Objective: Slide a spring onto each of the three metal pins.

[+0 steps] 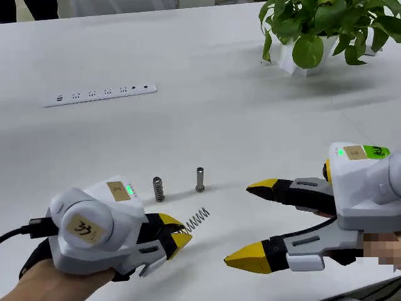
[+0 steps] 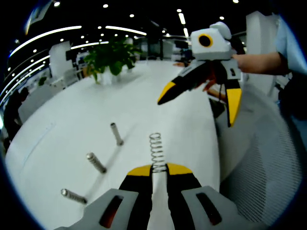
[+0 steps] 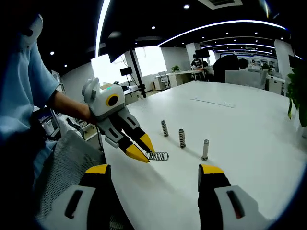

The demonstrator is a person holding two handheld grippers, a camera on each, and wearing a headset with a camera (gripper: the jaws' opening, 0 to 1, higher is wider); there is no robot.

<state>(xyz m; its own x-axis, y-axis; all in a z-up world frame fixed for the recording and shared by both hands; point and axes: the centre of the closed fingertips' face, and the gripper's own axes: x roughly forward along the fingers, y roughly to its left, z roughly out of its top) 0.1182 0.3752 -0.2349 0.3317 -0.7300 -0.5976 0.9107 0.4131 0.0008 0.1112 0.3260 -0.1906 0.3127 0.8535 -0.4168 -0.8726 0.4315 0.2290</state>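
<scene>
The left gripper [image 1: 180, 233] is near, on the left. Its jaws are squeezed tight on one end of a spring [image 1: 198, 218]. The spring sticks out over the white table [image 1: 250, 119]. The right gripper [image 1: 241, 222] is on the right, wide open, with nothing in it. Three metal pins [image 3: 182, 138] stand in a row just past the spring. Two have springs on them. The bare pin [image 1: 200, 179] is the right one.

Sticker [image 1: 84, 229] on left tongs [image 1: 185, 231]: handwritten "33", uncertain.
</scene>
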